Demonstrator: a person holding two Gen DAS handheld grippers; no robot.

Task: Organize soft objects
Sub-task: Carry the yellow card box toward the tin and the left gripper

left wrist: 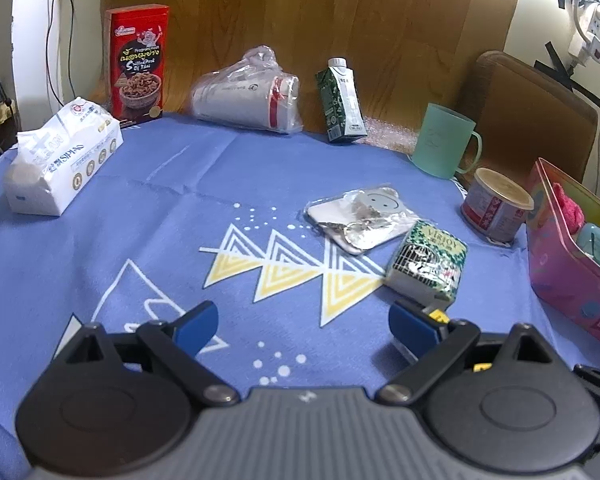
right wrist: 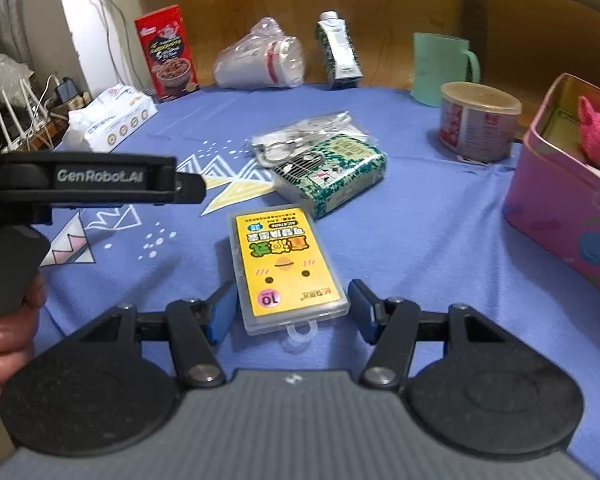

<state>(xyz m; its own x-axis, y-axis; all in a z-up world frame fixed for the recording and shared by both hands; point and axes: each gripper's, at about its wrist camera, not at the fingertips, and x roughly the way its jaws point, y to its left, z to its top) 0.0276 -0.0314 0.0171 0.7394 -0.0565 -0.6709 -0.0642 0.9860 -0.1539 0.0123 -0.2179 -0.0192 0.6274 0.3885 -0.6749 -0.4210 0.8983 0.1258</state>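
Note:
A green patterned tissue pack (left wrist: 428, 264) lies on the blue cloth (left wrist: 140, 240), just ahead and right of my left gripper (left wrist: 304, 326), which is open with nothing between its pads. Behind the pack lies a bagged keychain charm (left wrist: 360, 216). A white tissue pack (left wrist: 60, 160) sits at the far left. My right gripper (right wrist: 292, 312) is shut on the near end of a yellow plastic case (right wrist: 288, 264). Its pads press the case's two sides. Ahead of the case lie the green pack (right wrist: 332, 176) and the bagged charm (right wrist: 300, 136). A pink fluffy item (right wrist: 596, 136) rests in the pink tin (right wrist: 556, 200).
Along the back stand a red snack box (left wrist: 138, 66), bagged cups (left wrist: 248, 94), a green carton (left wrist: 342, 100) and a mint mug (left wrist: 444, 140). A can (left wrist: 496, 208) stands by the pink tin (left wrist: 568, 280). A hand (right wrist: 8, 328) holds the left device's black body (right wrist: 96, 178).

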